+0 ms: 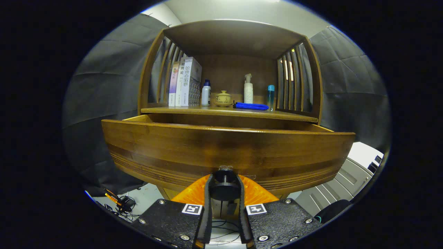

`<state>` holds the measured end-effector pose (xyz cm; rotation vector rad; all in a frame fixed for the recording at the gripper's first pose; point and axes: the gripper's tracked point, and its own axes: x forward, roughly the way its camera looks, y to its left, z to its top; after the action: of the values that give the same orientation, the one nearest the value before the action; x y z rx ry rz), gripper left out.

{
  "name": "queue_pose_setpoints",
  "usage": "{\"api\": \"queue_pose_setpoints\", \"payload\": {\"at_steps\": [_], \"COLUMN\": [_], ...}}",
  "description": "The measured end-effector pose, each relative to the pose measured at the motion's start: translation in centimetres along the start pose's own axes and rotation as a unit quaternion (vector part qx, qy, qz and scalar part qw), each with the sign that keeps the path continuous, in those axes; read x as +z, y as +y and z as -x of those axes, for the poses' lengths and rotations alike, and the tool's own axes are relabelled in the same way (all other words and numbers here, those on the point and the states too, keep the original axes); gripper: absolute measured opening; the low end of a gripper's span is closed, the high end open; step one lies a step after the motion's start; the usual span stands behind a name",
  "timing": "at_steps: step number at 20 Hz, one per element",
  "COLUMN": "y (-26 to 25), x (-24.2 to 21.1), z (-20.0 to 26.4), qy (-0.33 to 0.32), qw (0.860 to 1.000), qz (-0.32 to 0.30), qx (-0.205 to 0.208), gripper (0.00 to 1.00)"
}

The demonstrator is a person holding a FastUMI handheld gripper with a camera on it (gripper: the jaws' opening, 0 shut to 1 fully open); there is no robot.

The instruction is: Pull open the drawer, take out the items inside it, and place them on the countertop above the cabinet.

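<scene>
Gripper view, tongs (224, 189) clenched on round drawer knob (224, 188), glossy curved wooden drawer (225, 148) pulled out

Books (185, 83) left of bottles (206, 93)

drawer (226, 147): brown wood, wide front, pulled partly out of the cabinet | knob (224, 185): small, dark and round, low on the drawer front, squeezed between the gripper (224, 188) fingers | countertop (228, 112): flat brown wood shelf just above the drawer
</scene>
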<state>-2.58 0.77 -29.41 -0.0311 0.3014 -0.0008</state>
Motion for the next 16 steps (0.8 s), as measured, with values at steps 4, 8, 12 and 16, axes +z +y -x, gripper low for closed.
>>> {"api": "queue_pose_setpoints", "payload": {"at_steps": [4, 8, 12, 16], "y": [0.2, 0.6, 0.9, 1.3], "x": [-0.7, -0.9, -1.1, -1.6], "z": [2.3, 3.1, 4.0, 5.4], "qy": [0.005, 0.008, 0.011, 0.013], "qw": [1.0, 1.0, 1.0, 1.0], "qz": [-0.013, -0.008, -0.007, -0.02], "qx": [-0.001, 0.002, 0.008, 0.005], "gripper": [0.32, 0.32, 0.32, 0.32]}}
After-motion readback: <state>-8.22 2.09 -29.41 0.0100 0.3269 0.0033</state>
